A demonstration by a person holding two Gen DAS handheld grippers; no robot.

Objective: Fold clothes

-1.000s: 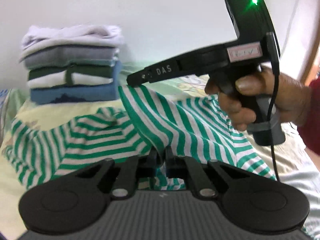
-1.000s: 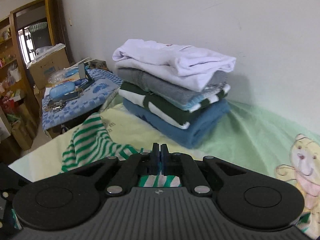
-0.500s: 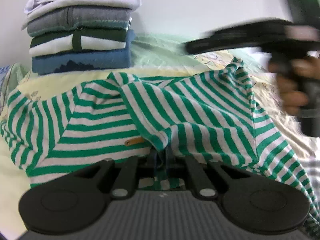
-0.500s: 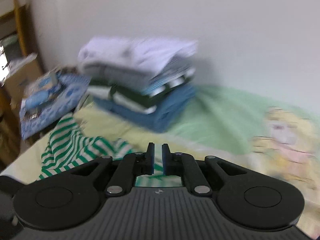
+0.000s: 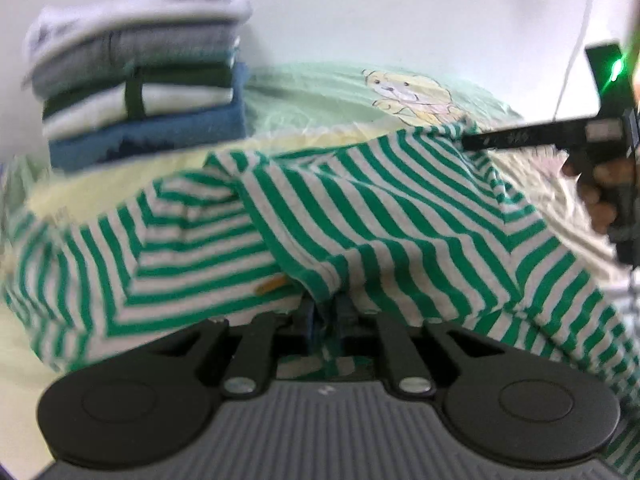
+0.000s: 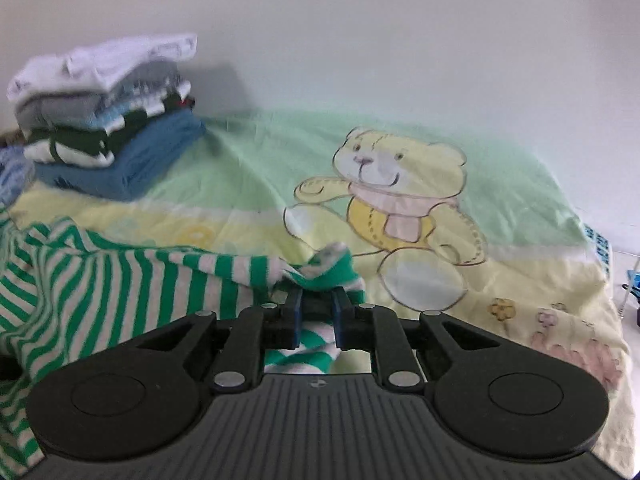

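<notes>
A green-and-white striped shirt (image 5: 400, 220) lies spread and rumpled on the bed sheet (image 6: 248, 160). My left gripper (image 5: 326, 312) is shut on a fold of its near edge, and the fabric drapes over the fingertips. My right gripper (image 6: 318, 312) stands open, its fingers parted with a bunched corner of the shirt (image 6: 100, 288) still lying between and over them. In the left wrist view that right gripper (image 5: 466, 142) reaches in from the right and touches the shirt's far corner, with a hand (image 5: 600, 188) on its grip.
A stack of folded clothes (image 5: 140, 92) stands at the back left against the white wall, also in the right wrist view as the stack (image 6: 104, 120). The sheet carries a yellow bear print (image 6: 396, 196). The bed's right edge (image 6: 608, 280) drops away.
The right gripper swung to the right, drew the shirt's corner out across the bed, and its fingers have parted. The left gripper kept its hold and the shirt has spread wider.
</notes>
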